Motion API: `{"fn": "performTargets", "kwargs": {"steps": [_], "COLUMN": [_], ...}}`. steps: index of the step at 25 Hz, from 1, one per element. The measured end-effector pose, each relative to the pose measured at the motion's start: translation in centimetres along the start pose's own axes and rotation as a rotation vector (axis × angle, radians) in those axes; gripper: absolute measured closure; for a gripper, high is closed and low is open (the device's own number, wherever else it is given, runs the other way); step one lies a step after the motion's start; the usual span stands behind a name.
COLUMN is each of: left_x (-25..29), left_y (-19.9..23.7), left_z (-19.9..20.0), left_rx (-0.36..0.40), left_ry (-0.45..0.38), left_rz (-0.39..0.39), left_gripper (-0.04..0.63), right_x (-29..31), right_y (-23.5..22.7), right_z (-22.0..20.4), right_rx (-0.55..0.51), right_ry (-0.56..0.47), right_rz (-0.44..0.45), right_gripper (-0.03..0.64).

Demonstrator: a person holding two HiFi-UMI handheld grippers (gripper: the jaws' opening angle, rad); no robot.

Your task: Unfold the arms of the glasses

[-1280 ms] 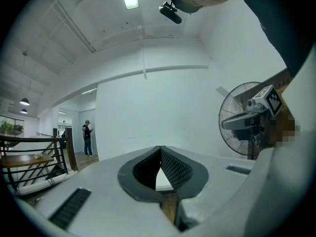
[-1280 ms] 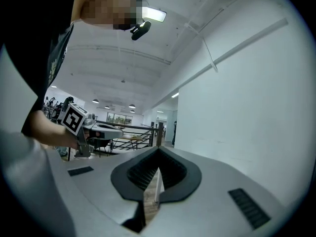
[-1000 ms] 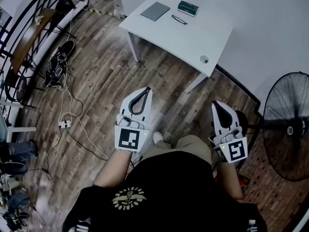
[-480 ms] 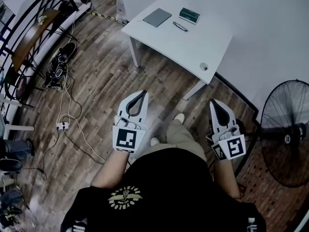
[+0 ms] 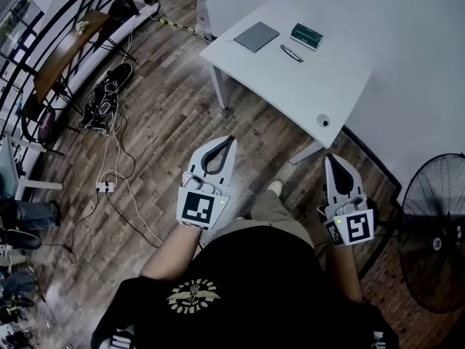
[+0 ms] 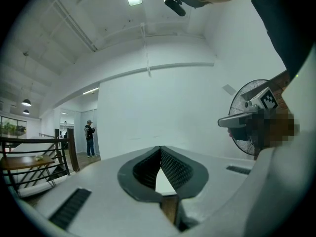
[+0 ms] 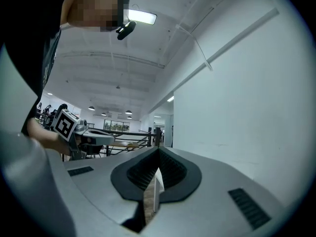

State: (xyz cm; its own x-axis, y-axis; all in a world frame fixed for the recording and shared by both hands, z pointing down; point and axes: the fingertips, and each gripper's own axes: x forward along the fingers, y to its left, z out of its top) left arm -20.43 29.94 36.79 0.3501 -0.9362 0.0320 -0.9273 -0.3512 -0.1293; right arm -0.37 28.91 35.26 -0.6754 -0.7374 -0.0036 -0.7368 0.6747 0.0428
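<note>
a black fan (image 5: pixel 434 242) stands right of the white table (image 5: pixel 320 78); shoes (image 5: pixel 105 100), perhaps sneakers, lie left.

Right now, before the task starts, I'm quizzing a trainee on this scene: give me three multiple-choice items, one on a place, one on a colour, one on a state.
1. Where are the glasses? A on the white table; B on the wooden floor; C in the left tongs.
2. What colour is the case beside the glasses? A red; B green; C yellow.
3. How do the left tongs and the right tongs stand? A both wide open; B one shut on the glasses; C both shut and empty.

Answers:
1 A: the head view shows them lying on the tabletop, away from both tongs.
2 B: its top is plainly green.
3 C: each gripper view shows the pads meeting at the tips with nothing between them.
</note>
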Motion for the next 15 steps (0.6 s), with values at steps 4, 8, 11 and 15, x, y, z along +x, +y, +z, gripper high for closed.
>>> {"fn": "performTargets", "kwargs": {"steps": [4,8,11,15], "left_x": [3.5,6.6,8.6,11.2], "left_y": [0.9,1.0,0.5,0.7], "left_z": [0.0,-0.5,-0.7,-2.1], "left_rx": [-0.011,-0.017,-0.006,-0.001], "left_ry": [-0.002,0.014,0.016,0.049], "left_rz": [-0.003,-0.016,-0.037,-0.057], "left_gripper": [0.588,0.588,0.588,0.588], "right_x": [2.5,4.1,4.9,6.5], "right_y": [-2.4,-5.0,-7.0,-8.6], "right_z": [-0.2,-0.5,-1.5,-2.6], "right_rx": [0.009,0.018,0.034,0.049], "right_ry": [-0.007,0.002,0.034,0.061], "right_rz": [0.004,-0.013,-0.042,-0.056], "right_gripper": [0.615,0.615,0.615,0.615]}}
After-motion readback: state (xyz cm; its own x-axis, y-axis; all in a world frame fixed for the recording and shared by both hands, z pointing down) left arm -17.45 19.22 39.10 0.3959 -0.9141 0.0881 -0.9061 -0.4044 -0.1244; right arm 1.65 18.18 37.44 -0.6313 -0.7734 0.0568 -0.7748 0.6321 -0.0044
